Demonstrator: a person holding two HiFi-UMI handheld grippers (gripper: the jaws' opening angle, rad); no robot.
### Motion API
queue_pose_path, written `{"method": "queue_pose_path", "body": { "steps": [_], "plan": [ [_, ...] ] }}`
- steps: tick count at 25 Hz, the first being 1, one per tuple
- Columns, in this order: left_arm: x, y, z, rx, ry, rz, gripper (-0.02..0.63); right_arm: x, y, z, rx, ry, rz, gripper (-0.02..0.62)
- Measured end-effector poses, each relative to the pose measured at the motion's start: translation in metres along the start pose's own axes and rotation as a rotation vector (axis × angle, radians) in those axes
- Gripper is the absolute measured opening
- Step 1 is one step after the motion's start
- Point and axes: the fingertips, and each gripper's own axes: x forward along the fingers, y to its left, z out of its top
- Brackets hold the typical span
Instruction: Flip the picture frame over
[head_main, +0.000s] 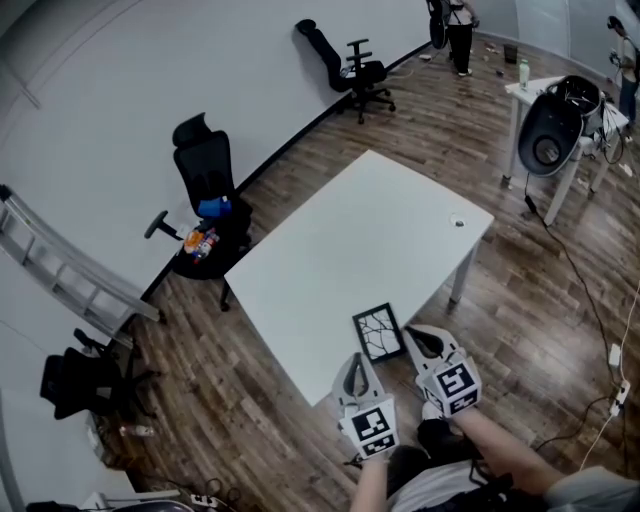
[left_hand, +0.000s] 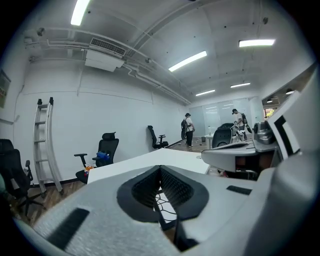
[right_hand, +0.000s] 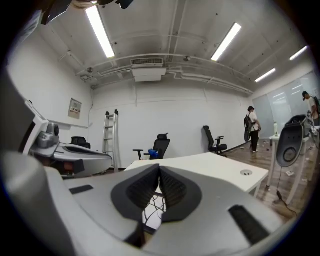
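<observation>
The brown wood floor (head_main: 200, 390) is the biggest thing, and a long white wall (head_main: 110, 90) runs along one side of it. A big white table (head_main: 340, 240) stands in the middle of the room. A silver ladder (head_main: 60, 265) leans against the wall. A black chair (head_main: 205, 165) with blue and orange things on its seat stands between the table and the wall. Another black chair (head_main: 352, 65) stands farther along the wall. A small white table (head_main: 530, 95) stands far off on the other side. The picture frame (head_main: 378, 332) lies flat on the big table, close to the edge nearest the person. It has a black rim, and its white side with thin black branching lines faces up. The left gripper (head_main: 355, 362) is at that near edge, just below the frame. Its jaws are pressed together with nothing between them, and a bit of the frame (left_hand: 162, 202) shows behind them in the left gripper view. The right gripper (head_main: 412, 332) is just beside the frame's right side. Its jaws are closed too and hold nothing, and the frame (right_hand: 152, 210) shows behind them in the right gripper view. A tiny round cap (head_main: 458, 222) sits on the table's far end, well apart from the frame.
</observation>
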Motion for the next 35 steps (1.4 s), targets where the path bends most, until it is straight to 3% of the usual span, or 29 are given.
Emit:
{"method": "queue_pose_path", "body": {
  "steps": [10, 15, 19, 25, 35],
  "plan": [
    [0.032, 0.009, -0.04, 0.0, 0.096, -0.019, 0.003, 0.034, 0.004, -0.058, 0.054, 0.173, 0.049, 0.008],
    [0.049, 0.012, -0.051, 0.004, 0.131, -0.065, 0.003, 0.044, -0.004, -0.094, 0.102, 0.26, 0.018, 0.064],
    [0.061, 0.011, -0.051, 0.005, 0.131, -0.103, 0.003, 0.047, -0.014, -0.122, 0.238, 0.328, -0.011, 0.097],
    [0.069, 0.011, -0.048, 0.021, 0.14, -0.132, 0.003, 0.053, -0.015, -0.16, 0.481, 0.401, 0.049, 0.114],
    [0.085, 0.013, -0.043, 0.015, 0.112, -0.138, 0.003, 0.068, -0.018, -0.18, 0.538, 0.454, 0.07, 0.114]
  ]
}}
